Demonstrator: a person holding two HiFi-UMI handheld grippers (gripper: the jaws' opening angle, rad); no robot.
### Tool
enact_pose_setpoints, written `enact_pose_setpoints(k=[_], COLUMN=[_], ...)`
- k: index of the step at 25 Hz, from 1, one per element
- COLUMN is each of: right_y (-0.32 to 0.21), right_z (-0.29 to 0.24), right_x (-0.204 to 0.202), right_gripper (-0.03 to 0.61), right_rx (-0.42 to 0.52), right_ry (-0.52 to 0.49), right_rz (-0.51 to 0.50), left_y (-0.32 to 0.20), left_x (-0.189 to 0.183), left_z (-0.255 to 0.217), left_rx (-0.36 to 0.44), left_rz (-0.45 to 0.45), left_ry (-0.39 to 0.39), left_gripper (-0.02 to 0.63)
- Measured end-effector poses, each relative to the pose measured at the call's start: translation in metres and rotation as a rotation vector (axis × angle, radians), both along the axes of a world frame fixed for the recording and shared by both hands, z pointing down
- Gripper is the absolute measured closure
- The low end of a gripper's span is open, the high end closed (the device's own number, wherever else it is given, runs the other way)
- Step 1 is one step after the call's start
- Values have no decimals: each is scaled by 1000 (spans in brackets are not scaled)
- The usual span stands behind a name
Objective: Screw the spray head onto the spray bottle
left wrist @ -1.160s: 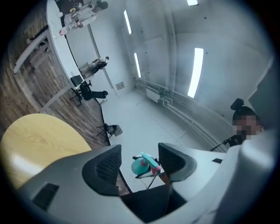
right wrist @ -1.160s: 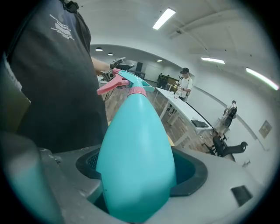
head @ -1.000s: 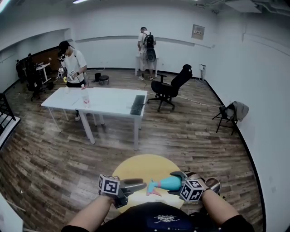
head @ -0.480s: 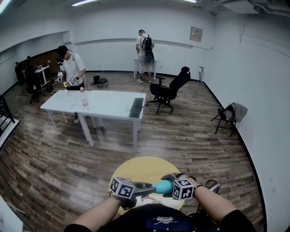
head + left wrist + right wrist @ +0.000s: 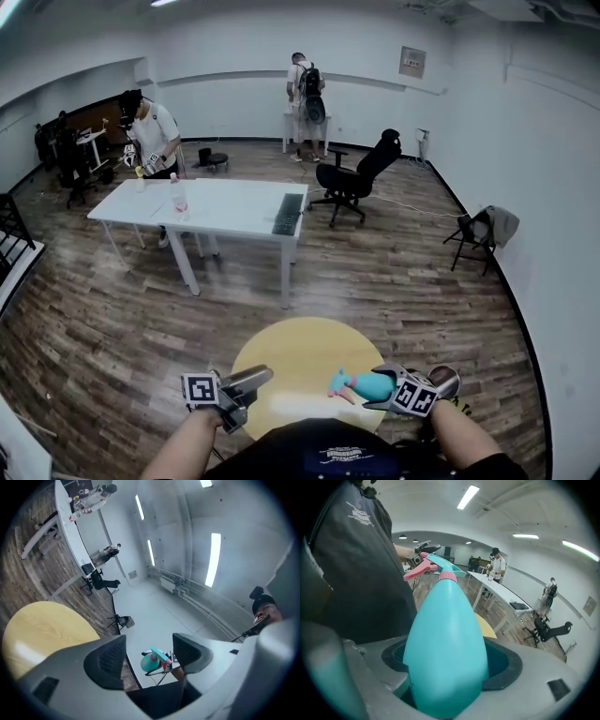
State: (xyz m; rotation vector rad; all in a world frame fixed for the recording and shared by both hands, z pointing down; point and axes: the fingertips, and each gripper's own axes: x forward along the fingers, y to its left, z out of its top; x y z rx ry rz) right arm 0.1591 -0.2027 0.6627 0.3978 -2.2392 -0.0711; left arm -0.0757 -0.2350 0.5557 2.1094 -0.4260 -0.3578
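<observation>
Clamping the spray bottle (image 5: 445, 634) is the right gripper (image 5: 384, 388); left gripper (image 5: 251, 379), just opened, empty.

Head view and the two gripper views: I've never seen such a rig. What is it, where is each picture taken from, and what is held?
No robot: a person holds a two-jaw gripper in each hand. The head view comes from a camera on the person's head, looking down at both arms above a round yellow table, where I see nothing lying. Each gripper view comes from a camera riding on that gripper, looking along its jaws. The right gripper is clamped on a teal spray bottle, whose pink-and-teal spray head sits on its neck. The left gripper has just been opening its jaws, with nothing between them; the bottle showing in the gap is farther off.
</observation>
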Motion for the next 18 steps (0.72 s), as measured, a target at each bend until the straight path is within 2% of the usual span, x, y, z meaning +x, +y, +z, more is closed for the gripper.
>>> enact_pose_setpoints(k=[2,4,6,7,8,9,13,15,16,18], right_y=[-5,-9,-10,-8,-5,0,19,21,22,21], right_z=[-12,-25,-31,-30,-26,-22,-9,-5,-4,-6], right_x=[-18,-50,-78,-85,-88,-88,-82,-82,-84,-88], right_gripper=[166,166,166,165,163,163,164,164,164,164], right_rx=[73,149,209,223,219,197,117,94,79,51], right_ry=[49,91,154,193,220,229,243,235,217,156], right_rz=[-71,-151,-232,-270,-302,-328,-387,-388,-381,-347], left_y=[7,17,27,32,36,41,62,64,62,50], left_x=[33,79,116,126,130,132,138,139,138,129], left_z=[-6,-4,12,20,26,32,39,43,43,31], left_rx=[18,40,85,137,199,250,359,360,333,249], left_rz=[109,240,329,350,366,386,490,502,486,400], left_ry=[10,-44,-206,-312,-411,-482,-614,-628,-598,-450], left_gripper=[276,276,263,310,391,387,386,387,387,382])
